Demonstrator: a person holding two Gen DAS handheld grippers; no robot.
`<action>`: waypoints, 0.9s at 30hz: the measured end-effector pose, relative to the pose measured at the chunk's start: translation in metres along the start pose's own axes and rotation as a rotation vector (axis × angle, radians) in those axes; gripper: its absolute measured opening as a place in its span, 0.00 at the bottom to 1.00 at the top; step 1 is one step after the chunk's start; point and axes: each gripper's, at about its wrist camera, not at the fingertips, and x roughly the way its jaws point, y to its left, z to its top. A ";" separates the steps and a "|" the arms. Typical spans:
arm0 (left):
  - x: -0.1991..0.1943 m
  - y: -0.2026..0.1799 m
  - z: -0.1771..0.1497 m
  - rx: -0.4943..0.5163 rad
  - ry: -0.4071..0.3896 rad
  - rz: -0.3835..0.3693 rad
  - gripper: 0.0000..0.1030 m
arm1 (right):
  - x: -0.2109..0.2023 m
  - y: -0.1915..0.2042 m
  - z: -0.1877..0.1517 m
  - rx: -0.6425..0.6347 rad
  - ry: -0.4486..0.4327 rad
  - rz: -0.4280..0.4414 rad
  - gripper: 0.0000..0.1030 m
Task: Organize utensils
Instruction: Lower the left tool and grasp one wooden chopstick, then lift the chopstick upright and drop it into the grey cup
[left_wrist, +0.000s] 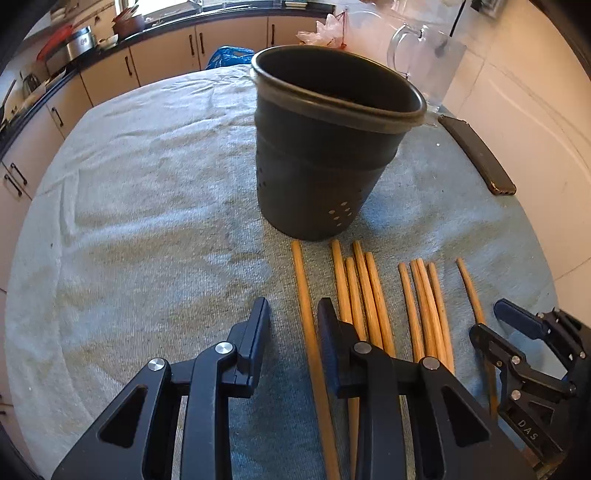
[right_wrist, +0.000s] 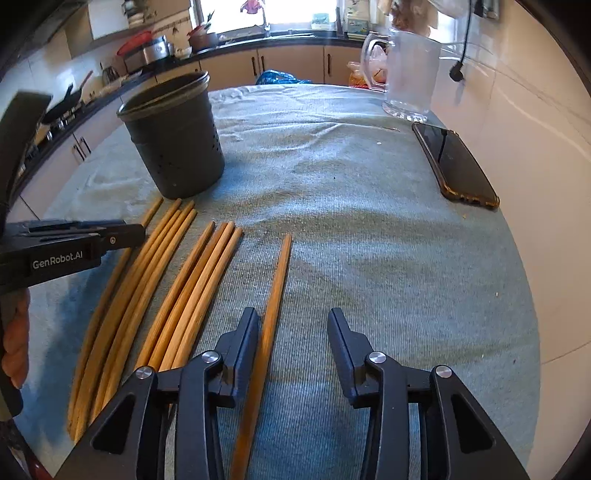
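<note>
Chopsticks (left_wrist: 369, 295) before holder (left_wrist: 325, 147)

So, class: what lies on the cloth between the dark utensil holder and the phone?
Nothing: in the right wrist view, bare cloth runs from the utensil holder to the phone.

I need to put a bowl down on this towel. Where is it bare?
Bare: the towel left of the utensil holder, and the stretch between the lone chopstick and the phone. Crowded: the chopsticks in front of the holder, where both grippers work.
</note>
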 end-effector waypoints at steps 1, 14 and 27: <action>0.001 -0.002 0.001 0.003 0.000 -0.002 0.25 | 0.001 0.002 0.002 -0.012 0.007 -0.009 0.40; -0.054 0.011 -0.017 -0.048 -0.113 -0.084 0.05 | -0.022 0.005 0.014 0.034 -0.047 0.103 0.07; -0.204 0.015 -0.077 0.016 -0.451 -0.071 0.05 | -0.146 0.024 -0.006 0.018 -0.320 0.160 0.07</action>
